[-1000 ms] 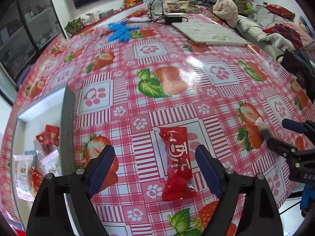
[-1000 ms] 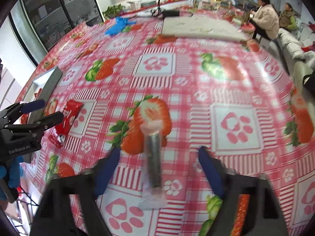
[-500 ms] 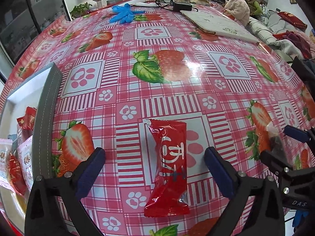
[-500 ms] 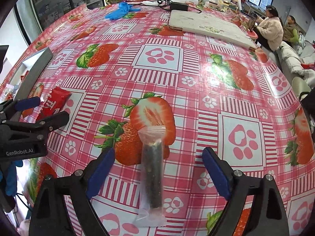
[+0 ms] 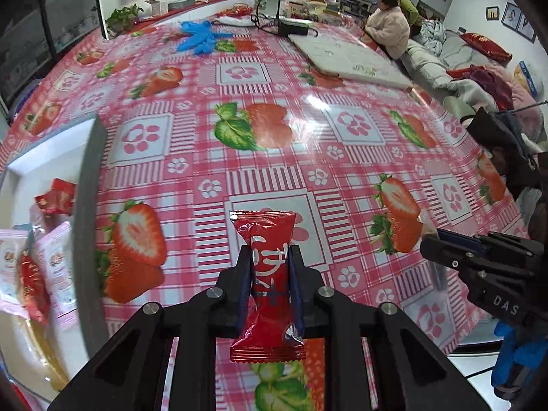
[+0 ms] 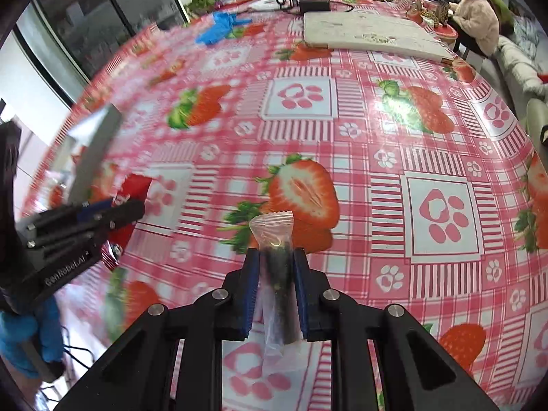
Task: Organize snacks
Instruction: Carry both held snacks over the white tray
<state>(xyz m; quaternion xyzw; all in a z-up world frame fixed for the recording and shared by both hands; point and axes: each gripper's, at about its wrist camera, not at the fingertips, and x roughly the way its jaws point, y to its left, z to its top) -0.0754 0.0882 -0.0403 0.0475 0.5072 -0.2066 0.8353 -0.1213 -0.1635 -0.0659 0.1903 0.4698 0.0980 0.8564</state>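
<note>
My left gripper [image 5: 269, 260] is shut on a red snack packet [image 5: 265, 233] with white lettering, its blue pads pinching the packet's middle just above the strawberry tablecloth. In the right wrist view my right gripper [image 6: 276, 263] is shut on a clear wrapper holding a dark snack stick [image 6: 278, 267], which stands between the pads. A grey-walled white tray [image 5: 87, 185] at the left holds several red and pink packets [image 5: 54, 260]. The right gripper [image 5: 445, 239] also shows at the right of the left wrist view, and the left gripper [image 6: 113, 212] appears, blurred, at the left of the right wrist view.
Blue gloves [image 5: 202, 36] and a white board [image 5: 342, 60] lie at the table's far side, beside cables and a black box [image 5: 294, 27]. Two people [image 5: 390, 27] sit beyond the far right corner by a sofa. A blue-gloved hand [image 6: 30, 335] holds the left gripper.
Both grippers went from wide open to shut: the left closed on the red packet, the right on the clear-wrapped dark stick. The left gripper has shifted slightly with the packet.
</note>
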